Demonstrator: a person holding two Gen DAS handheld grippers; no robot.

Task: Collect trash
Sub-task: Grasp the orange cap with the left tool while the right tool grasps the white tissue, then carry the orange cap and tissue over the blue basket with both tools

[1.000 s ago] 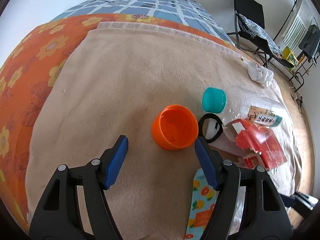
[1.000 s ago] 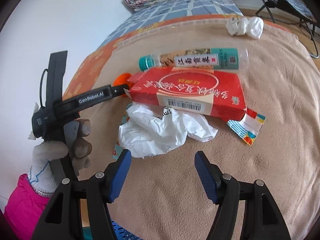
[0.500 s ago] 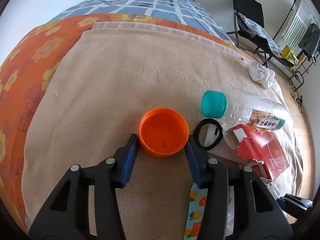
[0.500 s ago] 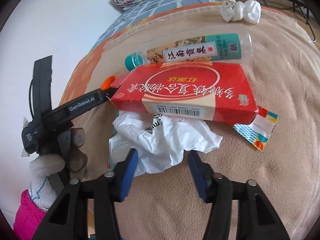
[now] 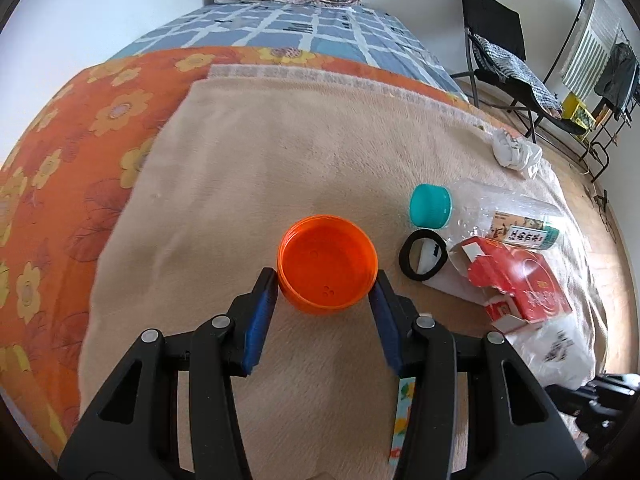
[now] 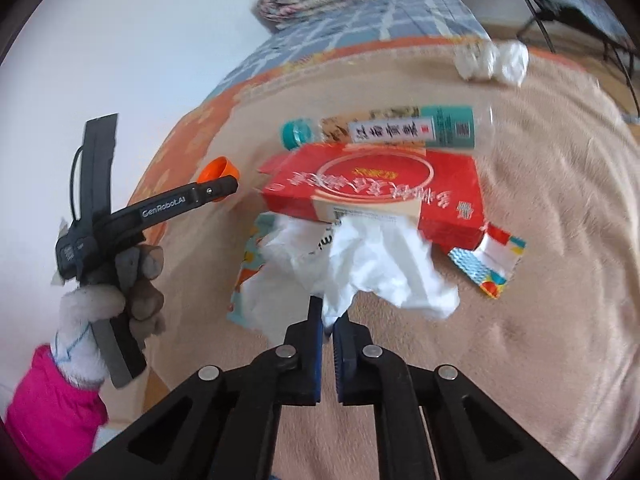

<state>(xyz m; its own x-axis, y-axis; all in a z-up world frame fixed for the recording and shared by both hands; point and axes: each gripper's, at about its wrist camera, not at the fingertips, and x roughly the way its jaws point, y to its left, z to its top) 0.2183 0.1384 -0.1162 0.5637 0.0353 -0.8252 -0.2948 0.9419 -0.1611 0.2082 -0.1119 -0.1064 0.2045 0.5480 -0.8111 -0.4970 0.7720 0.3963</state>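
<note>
Gripping the orange lid (image 5: pixel 328 264) between its blue pads, our left gripper (image 5: pixel 325 286) holds it just above the beige blanket (image 5: pixel 280 152). Our right gripper (image 6: pixel 327 322) has just been closing and now pinches an edge of the crumpled white plastic bag (image 6: pixel 360 264), which lies against the red carton (image 6: pixel 376 192) beside the teal-capped bottle (image 6: pixel 384 128).

The right wrist view is smeared, so the print on the red box (image 6: pixel 376 196) and the bottle (image 6: pixel 384 128) label cannot be read. The crumpled white bag (image 6: pixel 360 264) hides the box's near edge and most of a colourful wrapper (image 6: pixel 246 276) beneath it. In the left wrist view that wrapper (image 5: pixel 402 420) shows only as a strip behind the gripper's finger. A black ring (image 5: pixel 423 255), perhaps a hair tie, is too small to tell.
</note>
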